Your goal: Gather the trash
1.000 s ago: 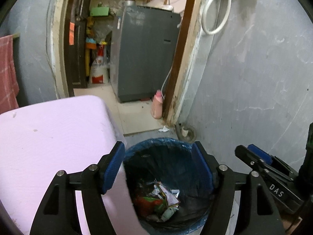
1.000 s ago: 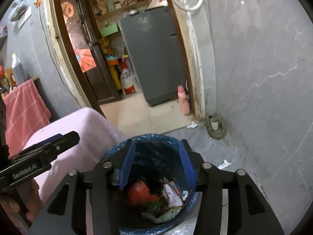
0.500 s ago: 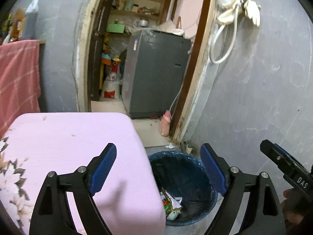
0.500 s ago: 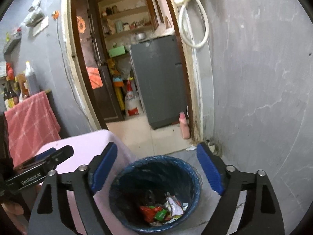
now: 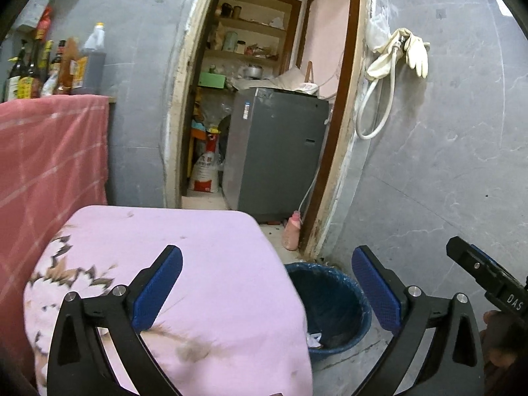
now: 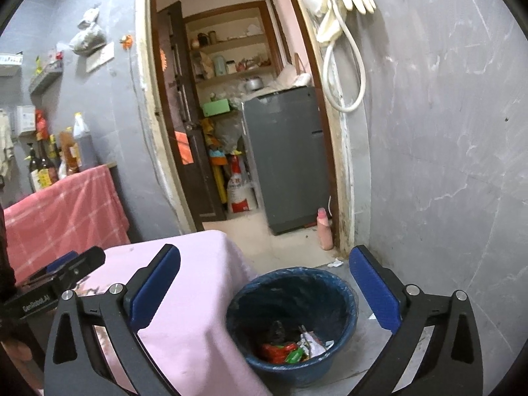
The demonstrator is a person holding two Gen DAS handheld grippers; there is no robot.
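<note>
A blue bin (image 6: 350,292) lined with a dark bag stands on the floor by the grey wall. Red, green and white wrappers (image 6: 290,349) lie at its bottom. My right gripper (image 6: 265,250) hangs above and behind the bin, its jaws opening with nothing between them. My left gripper (image 5: 266,254) is over the corner of the pink-clothed table (image 5: 214,280), its jaws also opening and empty. From that side the bin (image 5: 345,343) is half hidden by the cloth, with only a white scrap (image 5: 313,338) showing.
A red checked cloth (image 6: 66,208) and several bottles (image 5: 56,69) are at the left. Beyond the doorway stand a grey appliance (image 6: 287,158) and a pink bottle (image 6: 325,231). A hose and gloves (image 5: 396,62) hang on the wall. A paper scrap (image 6: 335,262) lies on the floor.
Both grippers have risen and drawn back from over the bin, and their jaws have spread wide. The red wrapper seen between the right jaws now lies in the bin.
</note>
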